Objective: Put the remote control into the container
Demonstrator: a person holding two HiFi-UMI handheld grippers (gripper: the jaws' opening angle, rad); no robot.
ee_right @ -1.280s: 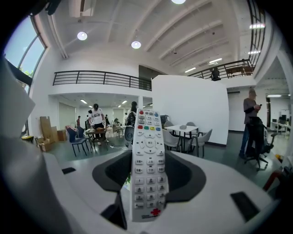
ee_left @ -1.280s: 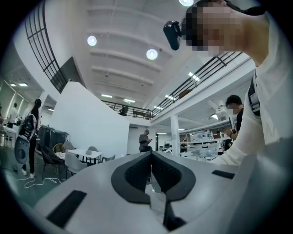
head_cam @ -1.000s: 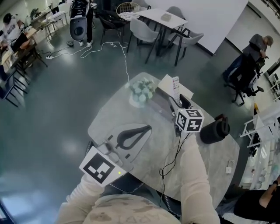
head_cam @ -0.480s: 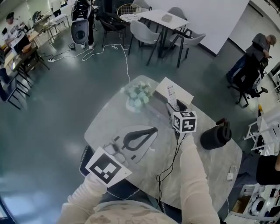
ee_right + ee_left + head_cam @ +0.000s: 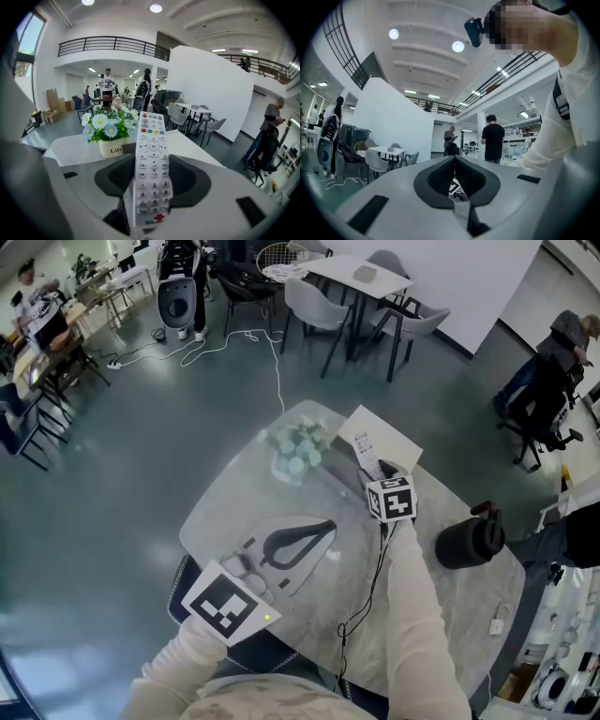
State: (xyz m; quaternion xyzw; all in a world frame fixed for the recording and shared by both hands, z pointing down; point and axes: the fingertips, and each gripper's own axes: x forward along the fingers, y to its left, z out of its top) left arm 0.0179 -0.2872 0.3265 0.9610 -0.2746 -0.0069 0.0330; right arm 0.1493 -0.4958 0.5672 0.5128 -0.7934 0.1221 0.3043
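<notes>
In the right gripper view, the right hand-held gripper [image 5: 150,161] is clamped on the lower half of a white remote control [image 5: 151,136]. The remote stands lengthwise between the jaws with its buttons facing the camera, a red mark at the near end and coloured keys at the far end. Past it, a small pot of white and blue daisies [image 5: 109,131] sits on the pale desk [image 5: 70,147], with white tables and grey chairs [image 5: 197,115] further back. In the left gripper view, the left hand-held gripper [image 5: 453,158] has its jaws together with nothing gripped. It is tilted upward toward the ceiling lights, and a pale sleeve [image 5: 562,136] fills the right side. Two people [image 5: 492,140] stand in the distance. In the head view, the left hand-held gripper [image 5: 323,527] lies low over the near part of the desk [image 5: 441,615], well apart from the right one. The right hand-held gripper [image 5: 376,469] reaches to the far edge, where a flat white container [image 5: 401,444] lies just beyond its jaws. Here the remote blends into that white surface, so whether it touches the container cannot be told. The daisy pot [image 5: 297,452] stands just left of the container. A black jug [image 5: 466,541] stands to the right, near the forearm.
</notes>
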